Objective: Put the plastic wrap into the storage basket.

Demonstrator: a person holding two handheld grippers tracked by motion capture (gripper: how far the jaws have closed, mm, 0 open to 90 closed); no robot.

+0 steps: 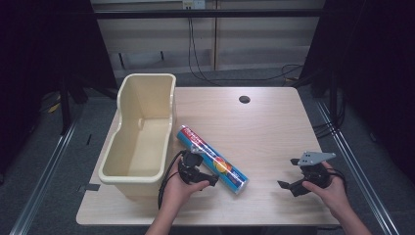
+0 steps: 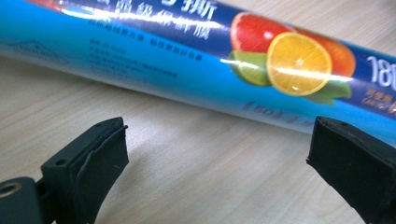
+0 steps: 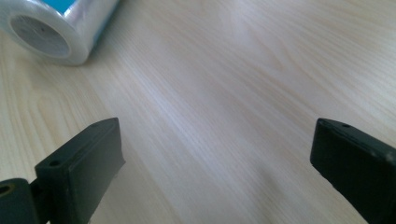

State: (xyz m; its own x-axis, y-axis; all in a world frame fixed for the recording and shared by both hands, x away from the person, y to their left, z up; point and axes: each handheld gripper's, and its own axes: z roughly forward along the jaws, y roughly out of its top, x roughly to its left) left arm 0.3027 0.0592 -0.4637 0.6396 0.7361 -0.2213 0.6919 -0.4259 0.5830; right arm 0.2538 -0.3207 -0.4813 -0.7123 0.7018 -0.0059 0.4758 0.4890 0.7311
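Light wood table (image 1: 274,127) w/ dark surrounds, cables on the floor behind it, small round hole (image 1: 244,99) near the far edge.

Blue cling-film roll (image 1: 212,159) lies flat on the table, diagonal, near centre-front; far end just beside the cream plastic bin (image 1: 147,83), near end pointing toward the person's side. Fruit print (orange, lime) on the wrapper, clear in left gripper view (image 2: 280,65); right gripper view catches the roll's open end (image 3: 46,30) at top left.

Left gripper (image 1: 196,169) sits right next to the roll, on its bin side, in the person's left hand (image 1: 178,190). Jaws spread wide; roll lies just beyond the tips, across the gap, not between the pads. Bare table betw. the jaws, no contact visible, nothing held.

Right gripper (image 1: 296,182) well apart from the roll, front-right of the table, in the right hand (image 1: 330,188), grey plate on top. Jaws also spread wide, nothing but table betw. them, holding nothing.

Bin stands at table's left, empty inside as far as visible.
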